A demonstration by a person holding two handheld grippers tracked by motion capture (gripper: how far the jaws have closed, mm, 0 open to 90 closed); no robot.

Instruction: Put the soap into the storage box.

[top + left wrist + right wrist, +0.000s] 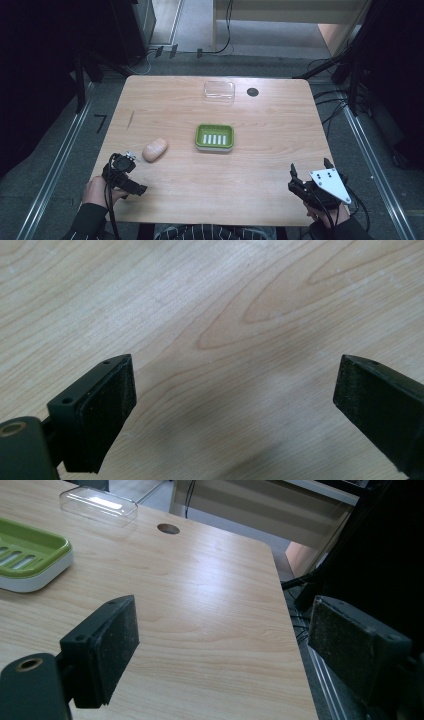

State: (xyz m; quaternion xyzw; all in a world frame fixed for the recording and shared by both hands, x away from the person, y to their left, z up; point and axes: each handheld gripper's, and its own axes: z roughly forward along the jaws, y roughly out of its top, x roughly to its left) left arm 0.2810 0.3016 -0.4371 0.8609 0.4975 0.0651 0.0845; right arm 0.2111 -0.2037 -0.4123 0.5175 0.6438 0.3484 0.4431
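Soap work not yet begun: both tools wait open and empty at the near edge of the bench.

The left tool (131, 158) sits just beside the pale bar of soap (155, 149) without touching it, its jaws spread wide with bare wood between them in the left gripper view. The right tool (309, 169) rests well apart at the near right corner, jaws equally wide and holding nothing. The green soap dish (215, 137) stands empty at mid-bench, and its clear lid (219, 91) lies separately near the far edge, beside the cable hole (252, 92). Judging by this layout, nothing is done: the soap remains to be grasped, set in the dish and probably covered.
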